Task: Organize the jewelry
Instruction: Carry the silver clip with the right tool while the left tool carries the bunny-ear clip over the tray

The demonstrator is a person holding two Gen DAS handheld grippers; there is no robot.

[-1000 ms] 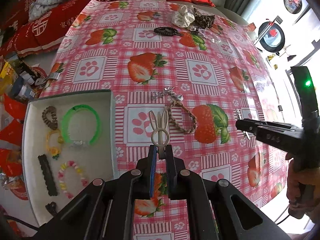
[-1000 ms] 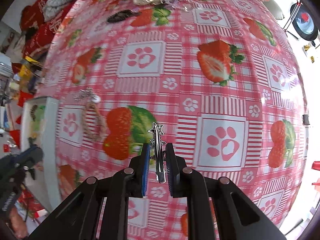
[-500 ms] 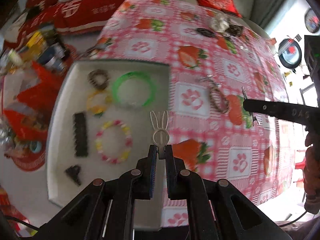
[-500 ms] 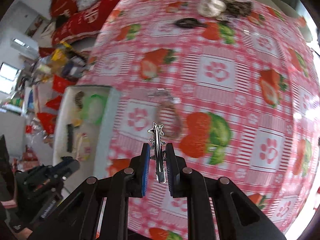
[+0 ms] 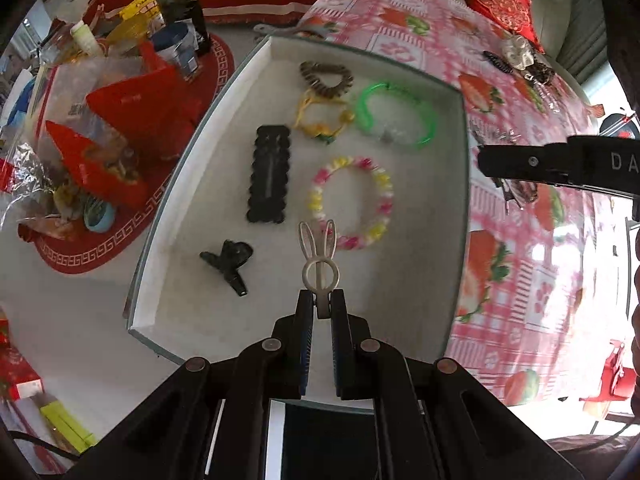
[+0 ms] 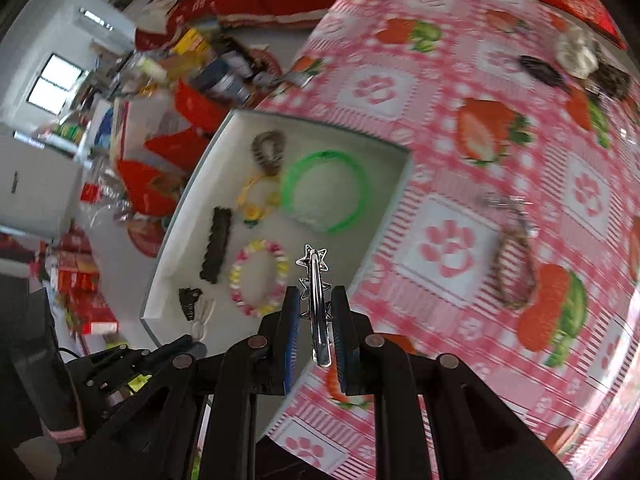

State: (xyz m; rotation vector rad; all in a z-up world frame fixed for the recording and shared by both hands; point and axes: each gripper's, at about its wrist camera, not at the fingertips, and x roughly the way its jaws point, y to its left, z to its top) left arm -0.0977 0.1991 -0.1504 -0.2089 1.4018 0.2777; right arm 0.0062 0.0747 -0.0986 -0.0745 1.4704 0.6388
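Observation:
My left gripper (image 5: 321,304) is shut on a cream rabbit-ear hair clip (image 5: 319,255) and holds it over the near part of the white tray (image 5: 454,216). The tray holds a green bangle (image 5: 396,118), a pink-and-yellow bead bracelet (image 5: 352,202), a yellow bracelet (image 5: 322,120), a brown scrunchie (image 5: 326,78), a black scalloped clip (image 5: 269,174) and a small black claw clip (image 5: 230,260). My right gripper (image 6: 316,300) is shut on a silver star hair clip (image 6: 316,280), above the tray's (image 6: 396,216) near right edge. A braided bracelet (image 6: 514,268) and a silver chain (image 6: 502,202) lie on the tablecloth.
More hair pieces lie at the table's far end: a black clip (image 6: 540,70), a white scrunchie (image 6: 576,54) and a leopard scrunchie (image 6: 610,78). Red bags and boxes (image 5: 112,128) crowd the floor left of the tray. The right gripper's body (image 5: 560,166) hangs over the tray's right side.
Both grippers have swung left from over the tablecloth to over the tray, each still holding its clip. The tray now fills the left wrist view.

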